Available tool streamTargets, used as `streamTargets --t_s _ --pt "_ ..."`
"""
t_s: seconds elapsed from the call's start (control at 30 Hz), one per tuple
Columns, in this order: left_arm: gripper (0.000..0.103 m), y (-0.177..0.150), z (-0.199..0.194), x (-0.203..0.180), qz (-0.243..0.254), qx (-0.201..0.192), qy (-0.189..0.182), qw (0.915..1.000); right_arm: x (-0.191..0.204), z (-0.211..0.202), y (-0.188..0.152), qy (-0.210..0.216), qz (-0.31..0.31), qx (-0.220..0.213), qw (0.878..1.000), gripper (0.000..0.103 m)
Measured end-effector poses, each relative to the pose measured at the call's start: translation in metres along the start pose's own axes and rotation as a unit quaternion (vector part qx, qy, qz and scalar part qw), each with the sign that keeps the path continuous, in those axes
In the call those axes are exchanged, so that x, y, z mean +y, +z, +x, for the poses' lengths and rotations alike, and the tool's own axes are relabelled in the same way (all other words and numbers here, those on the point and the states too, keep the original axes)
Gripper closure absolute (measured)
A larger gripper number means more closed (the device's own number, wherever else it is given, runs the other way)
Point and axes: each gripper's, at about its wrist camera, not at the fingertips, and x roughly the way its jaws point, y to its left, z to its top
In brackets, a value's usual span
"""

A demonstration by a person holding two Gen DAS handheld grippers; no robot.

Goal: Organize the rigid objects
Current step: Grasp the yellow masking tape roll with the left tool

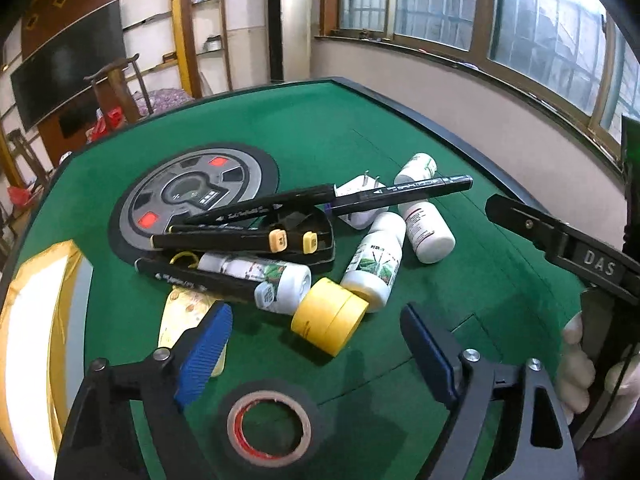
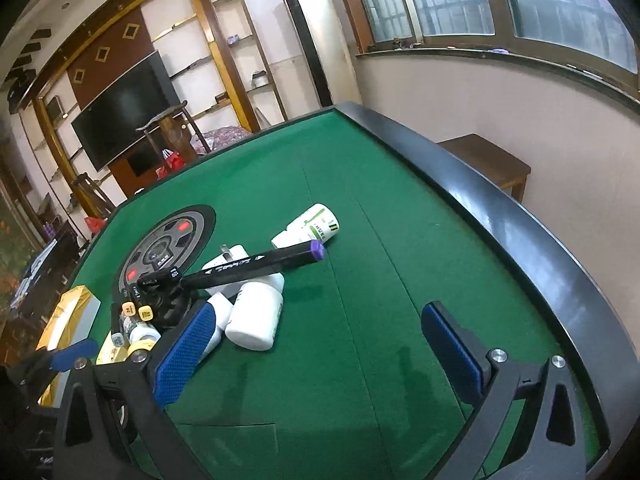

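**Two open tools over a pile on the green worktop**

Left wrist view: The left tool (image 1: 316, 344) has its blue pads wide apart, with nothing between them. Just past it lies a yellow tape roll (image 1: 329, 321), touching a white bottle (image 1: 374, 266). A black tape roll (image 1: 269, 426) lies flat, close under the camera. Behind them is a heap: black marker pens (image 1: 256, 236) crossed over a black tray (image 1: 310, 240), more white bottles, and a white plug (image 1: 358, 200). A round grey dial (image 1: 192, 196) is set in the worktop (image 1: 304, 120). The far green part is bare up to the dark rim. A gold box (image 1: 40, 320) sits at the left edge. A hand (image 1: 578, 364) holds the right tool's handle at the right.

Right wrist view: The right tool (image 2: 320, 348) is also wide apart and holds nothing. Its left pad sits just beside the heap. Here the long marker pen (image 2: 256, 264) shows a purple cap. The right half of the worktop is open green up to the shiny black rim (image 2: 520, 224). Neither tape roll shows clearly here.
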Motion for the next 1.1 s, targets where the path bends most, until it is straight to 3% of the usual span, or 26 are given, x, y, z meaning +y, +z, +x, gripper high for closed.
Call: streamTargets --t_s 0.07,0.23,0.3,0.37,0.63,0.73,0.8,0.83,0.9,1.1 --pt "0.020 0.002 0.005 -0.003 0.016 0.002 -0.003 0.9999 0.001 0.001 0.000 0.001 -0.001 0.001 1.000 0.000" --pt "0.021 0.009 0.013 -0.015 0.067 0.005 -0.004 0.9977 0.000 0.003 0.000 0.002 0.004 0.004 1.000 0.000" --pt "0.032 0.011 0.012 -0.021 0.089 0.004 0.003 0.9960 -0.002 0.003 0.000 0.001 0.009 0.004 1.000 0.000" --pt "0.060 0.012 0.012 -0.022 0.099 0.015 -0.006 0.9950 -0.004 0.004 0.000 0.000 0.015 0.007 1.000 0.000" --pt "0.058 0.004 0.019 -0.019 0.103 0.031 -0.019 0.9940 -0.008 0.007 0.000 -0.005 0.026 0.014 1.000 0.000" --pt "0.046 0.005 0.021 -0.024 0.113 0.034 -0.025 0.9927 -0.006 0.007 0.000 -0.007 0.023 0.014 1.000 0.000" --pt "0.046 0.006 0.022 -0.028 0.118 0.032 -0.019 0.9923 -0.006 0.007 0.000 -0.010 0.020 0.014 1.000 0.000" --pt "0.047 0.007 0.022 -0.028 0.116 0.031 -0.016 0.9926 -0.005 0.007 0.000 -0.011 0.020 0.015 1.000 0.000" --pt "0.064 0.007 0.021 -0.027 0.110 0.031 -0.011 0.9934 -0.005 0.008 0.000 -0.015 0.019 0.015 1.000 0.000" --pt "0.066 0.002 0.008 -0.005 0.050 0.028 -0.038 0.9976 -0.003 0.010 0.000 -0.028 0.014 0.018 0.999 0.000"
